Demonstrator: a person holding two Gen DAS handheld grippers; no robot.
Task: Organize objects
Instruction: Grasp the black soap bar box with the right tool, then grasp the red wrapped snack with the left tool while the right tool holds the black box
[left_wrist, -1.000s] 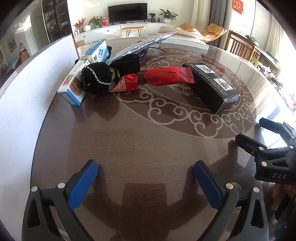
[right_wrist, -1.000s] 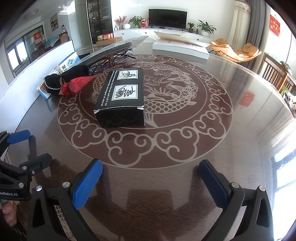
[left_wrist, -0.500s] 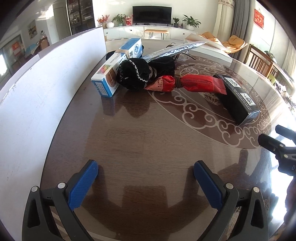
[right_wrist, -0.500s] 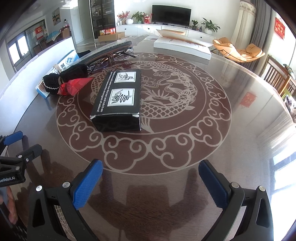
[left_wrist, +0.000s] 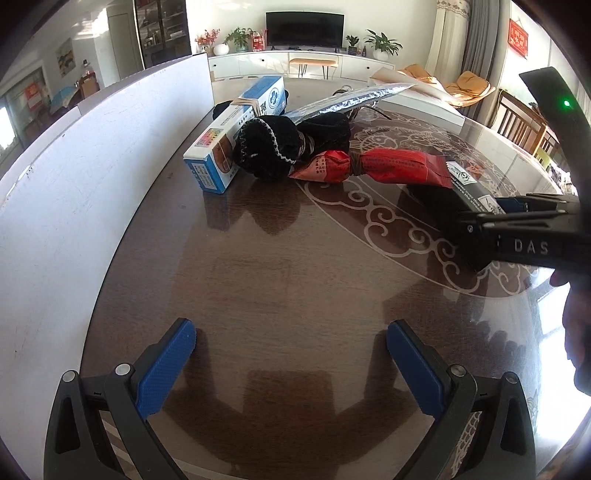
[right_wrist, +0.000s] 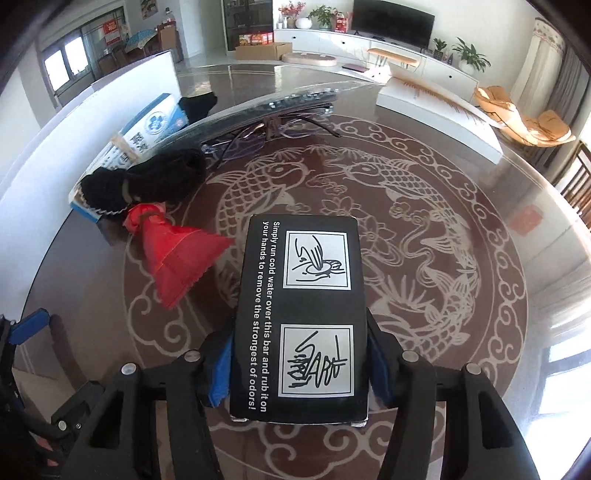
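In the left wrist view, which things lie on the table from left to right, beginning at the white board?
White board → blue and white box → black pouch → red packet → black box, with the right tongs around it.

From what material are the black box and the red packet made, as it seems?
Black box: apparently printed cardboard, fairly matte, with crisp folded edges and flat faces. Red packet: probably thin plastic film, slightly glossy, with a serrated end and wrinkles at its tied neck.

Each tool (left_wrist: 291, 354) has black plastic arms, silver screws, ribbed blue pads (left_wrist: 164, 363) and white "DAS" lettering.
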